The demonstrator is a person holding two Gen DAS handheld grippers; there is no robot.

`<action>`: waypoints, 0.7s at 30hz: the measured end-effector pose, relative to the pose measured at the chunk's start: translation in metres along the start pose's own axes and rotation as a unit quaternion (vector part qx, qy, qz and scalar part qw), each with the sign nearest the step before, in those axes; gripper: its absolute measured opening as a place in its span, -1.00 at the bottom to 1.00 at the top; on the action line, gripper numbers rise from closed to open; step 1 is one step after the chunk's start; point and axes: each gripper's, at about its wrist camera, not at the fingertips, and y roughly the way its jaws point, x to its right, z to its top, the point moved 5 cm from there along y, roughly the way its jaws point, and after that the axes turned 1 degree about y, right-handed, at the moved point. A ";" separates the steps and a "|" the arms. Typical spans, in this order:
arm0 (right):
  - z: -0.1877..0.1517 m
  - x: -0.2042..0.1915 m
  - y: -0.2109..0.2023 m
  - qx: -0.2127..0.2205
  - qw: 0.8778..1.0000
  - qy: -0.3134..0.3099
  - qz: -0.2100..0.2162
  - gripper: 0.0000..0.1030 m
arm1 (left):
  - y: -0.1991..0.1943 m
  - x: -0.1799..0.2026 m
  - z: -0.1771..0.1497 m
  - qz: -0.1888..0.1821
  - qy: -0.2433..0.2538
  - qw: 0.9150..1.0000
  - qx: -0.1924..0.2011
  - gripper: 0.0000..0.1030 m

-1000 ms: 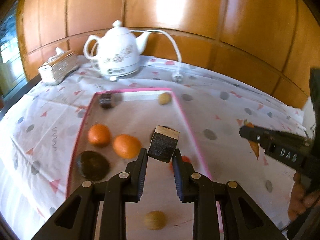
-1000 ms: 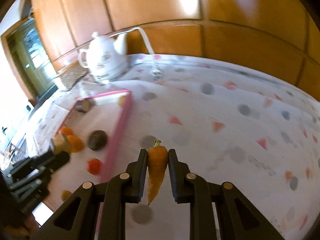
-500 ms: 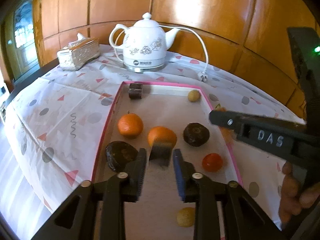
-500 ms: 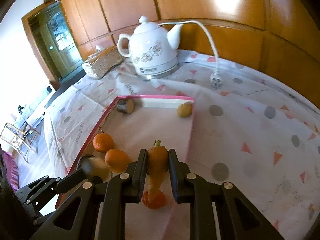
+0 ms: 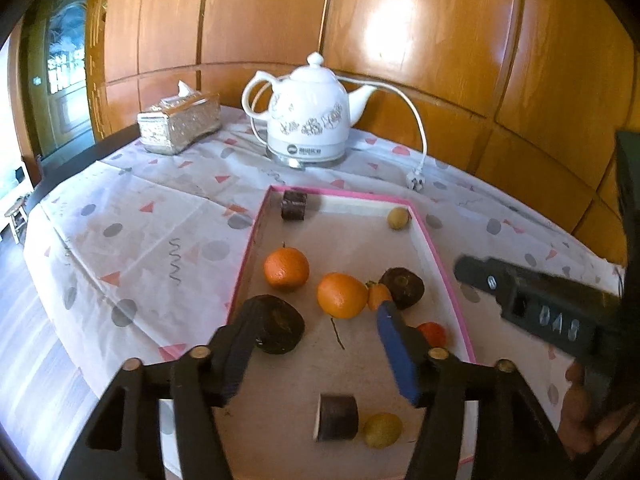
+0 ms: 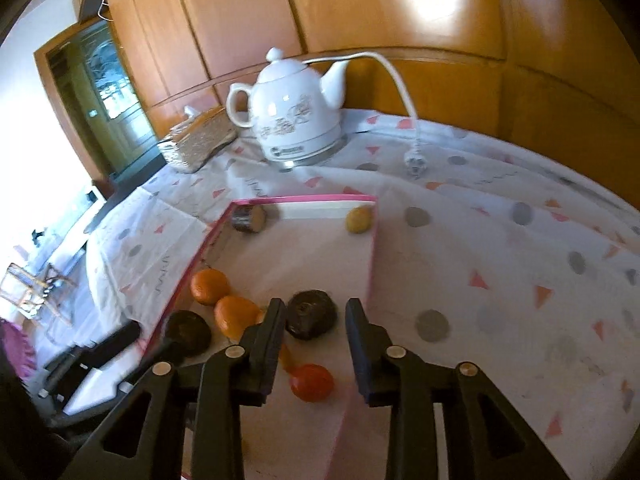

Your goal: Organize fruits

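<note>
Left wrist and right wrist views: both tongs parting over the pink-rimmed tray, nothing gripped

Left wrist view, read left to right with the pink-rimmed tray (image 5: 436, 248) as landmark. A tissue box (image 5: 179, 123) stands well beyond the tray's far left corner; a white kettle (image 5: 308, 120) stands beyond its far edge, cord and plug trailing right. Inside the tray: a dark cut piece (image 5: 294, 205) in the far left corner, a dark round fruit (image 5: 280, 322) at the left wall, two oranges (image 5: 286, 269) (image 5: 342, 295) side by side mid-tray, a small carrot (image 5: 378, 295) touching the second orange, a second dark round fruit (image 5: 404, 286) just right of the carrot, a small red fruit (image 5: 434, 333) near the right wall, a pale fruit (image 5: 399, 218) in the far right corner. At the near end lie a dark cylinder piece (image 5: 338, 417) and a yellowish fruit (image 5: 382, 430), touching. The left gripper (image 5: 316, 350) hangs over the tray, jaws opening, about half apart, nothing between the pads.

Right wrist view: the right gripper (image 6: 316, 330) hangs over the tray's right half, jaws opening, a modest gap, pads pressing on nothing. The carrot (image 6: 285, 354) lies on the tray floor, partly hidden behind the left finger, beside the red fruit (image 6: 312, 382).
</note>
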 end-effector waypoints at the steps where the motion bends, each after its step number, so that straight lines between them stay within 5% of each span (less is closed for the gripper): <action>1: -0.004 0.000 -0.004 0.004 1.000 0.000 -0.009 -0.36 | -0.005 0.000 0.001 0.002 0.000 1.000 0.007 0.28; 10: -0.046 0.007 -0.028 0.017 0.997 0.010 -0.071 -0.33 | -0.035 0.001 -0.003 0.012 -0.004 0.999 0.035 1.00; 21: -0.061 0.001 -0.037 0.018 0.997 0.001 -0.076 -0.33 | -0.050 0.003 -0.005 0.044 0.010 0.998 0.049 0.99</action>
